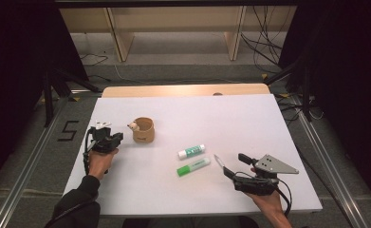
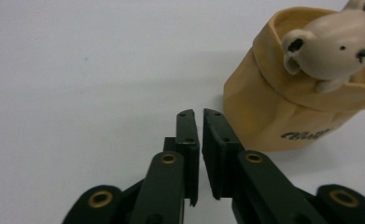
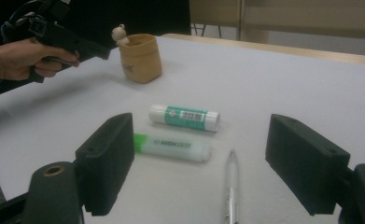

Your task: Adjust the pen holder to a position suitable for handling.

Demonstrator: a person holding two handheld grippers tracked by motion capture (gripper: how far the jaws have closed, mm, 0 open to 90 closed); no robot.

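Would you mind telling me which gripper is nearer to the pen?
The right gripper. The pen lies on the table between its open jaws, just ahead of it. The left gripper, jaws nearly shut, is far across the table beside the cup.

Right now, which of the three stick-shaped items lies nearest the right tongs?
The clear pen, lying between the open right tongs. The green highlighter and the white-and-green glue stick lie farther out, toward the cup.

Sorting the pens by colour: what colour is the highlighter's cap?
Bright green, on the highlighter; clearest in the right gripper view.
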